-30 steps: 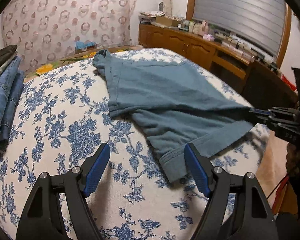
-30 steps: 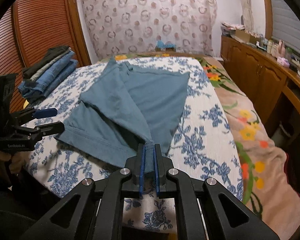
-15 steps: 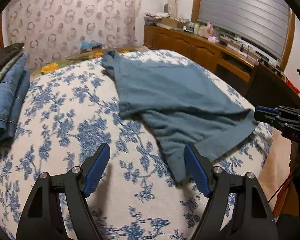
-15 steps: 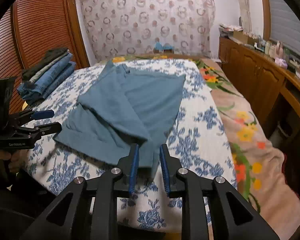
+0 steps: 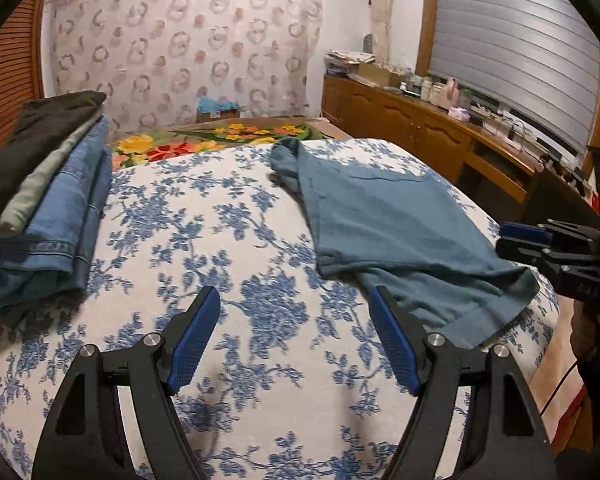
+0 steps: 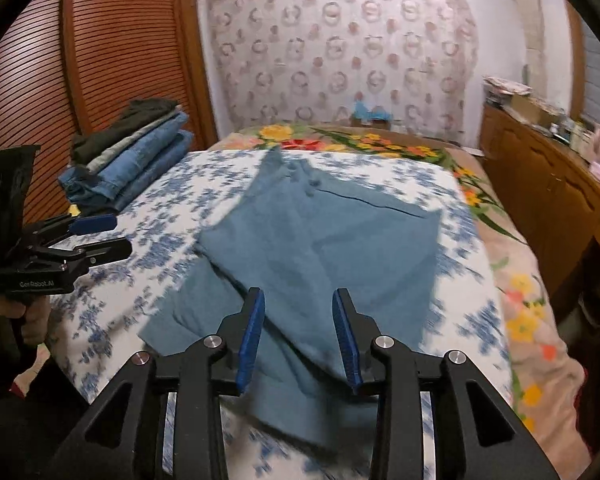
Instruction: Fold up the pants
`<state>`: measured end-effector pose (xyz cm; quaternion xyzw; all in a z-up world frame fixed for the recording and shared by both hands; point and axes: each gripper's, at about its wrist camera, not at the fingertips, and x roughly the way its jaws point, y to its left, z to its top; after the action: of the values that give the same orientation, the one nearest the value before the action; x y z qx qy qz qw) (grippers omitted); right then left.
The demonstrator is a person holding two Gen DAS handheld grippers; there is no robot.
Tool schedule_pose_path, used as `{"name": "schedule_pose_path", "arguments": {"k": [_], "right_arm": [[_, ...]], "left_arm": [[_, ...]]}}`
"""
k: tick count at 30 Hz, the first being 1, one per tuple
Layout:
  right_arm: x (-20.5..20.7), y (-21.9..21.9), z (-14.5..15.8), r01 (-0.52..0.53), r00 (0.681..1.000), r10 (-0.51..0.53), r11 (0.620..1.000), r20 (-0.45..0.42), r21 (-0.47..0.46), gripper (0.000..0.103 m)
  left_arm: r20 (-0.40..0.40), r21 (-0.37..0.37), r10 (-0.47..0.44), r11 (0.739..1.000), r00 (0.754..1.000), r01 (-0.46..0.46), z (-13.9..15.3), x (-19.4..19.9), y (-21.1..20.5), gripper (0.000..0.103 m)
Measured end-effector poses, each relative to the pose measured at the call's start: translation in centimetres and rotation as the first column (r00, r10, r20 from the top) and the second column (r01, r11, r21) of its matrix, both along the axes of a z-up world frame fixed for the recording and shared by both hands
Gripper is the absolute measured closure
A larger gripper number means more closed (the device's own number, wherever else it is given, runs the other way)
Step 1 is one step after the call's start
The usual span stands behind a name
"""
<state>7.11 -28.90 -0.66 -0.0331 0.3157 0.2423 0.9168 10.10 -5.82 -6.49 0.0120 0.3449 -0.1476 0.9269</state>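
**Pants laid over once, both grippers clear of the cloth**

Pants, teal, lie on the blue-flowered bedspread toward the right side of the bed, waist end away at the far edge, leg ends near the foot. One layer is folded across the other; the lower leg's hem sticks out at the near left corner in the right wrist view, so edges are not aligned.

Right gripper: its fingers have just been opening and now stand partly spread above the near hem. Cloth shows in the gap below them, but the pads are not pressing on it. Judged released.

Left gripper: fingers spread wide over bare bedspread, just beside the near corner of the pants, holding nothing.

Step in hand, as judged: end of the first fold, between release and regrasp.

Next move likely calls for taking both hem corners, or hems and waist, and bringing one end over the other, squaring the protruding hem first.

Stack of folded jeans sits well apart on the left of the bed; probable destination.
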Motion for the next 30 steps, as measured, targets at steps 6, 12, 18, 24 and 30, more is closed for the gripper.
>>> {"name": "schedule_pose_path", "arguments": {"k": [6,12,18,24,30], "right_arm": [[2.8,2.1,-0.5,-0.061,0.998,0.060,0.998,-0.027,-0.026,0.066],[4.3,4.8,-0.6,-0.098,0.995,0.097,0.993,-0.016,-0.067,0.066],[6.1,7.7,-0.9,-0.160,0.987,0.158,0.983,-0.030,-0.093,0.066],[7.7,10.5,-2.3,-0.236,0.970,0.223,0.959,-0.095,-0.156,0.066],[9.0,13.2,-3.7,-0.274,0.960,0.254,0.940,-0.116,-0.202,0.066]], "left_arm": [[0.006,0.000,0.022,1.000,1.000,-0.022,0.0,0.2,1.0,0.026],[0.008,0.001,0.041,0.999,0.999,-0.041,-0.2,0.3,1.9,0.026],[0.008,0.000,0.061,0.998,0.998,-0.061,-0.2,0.4,2.7,0.026],[0.002,-0.009,0.073,0.997,0.997,-0.073,-0.4,0.3,3.4,0.026],[-0.005,-0.009,0.070,0.997,0.998,-0.070,-0.6,0.2,3.5,0.026]]}}
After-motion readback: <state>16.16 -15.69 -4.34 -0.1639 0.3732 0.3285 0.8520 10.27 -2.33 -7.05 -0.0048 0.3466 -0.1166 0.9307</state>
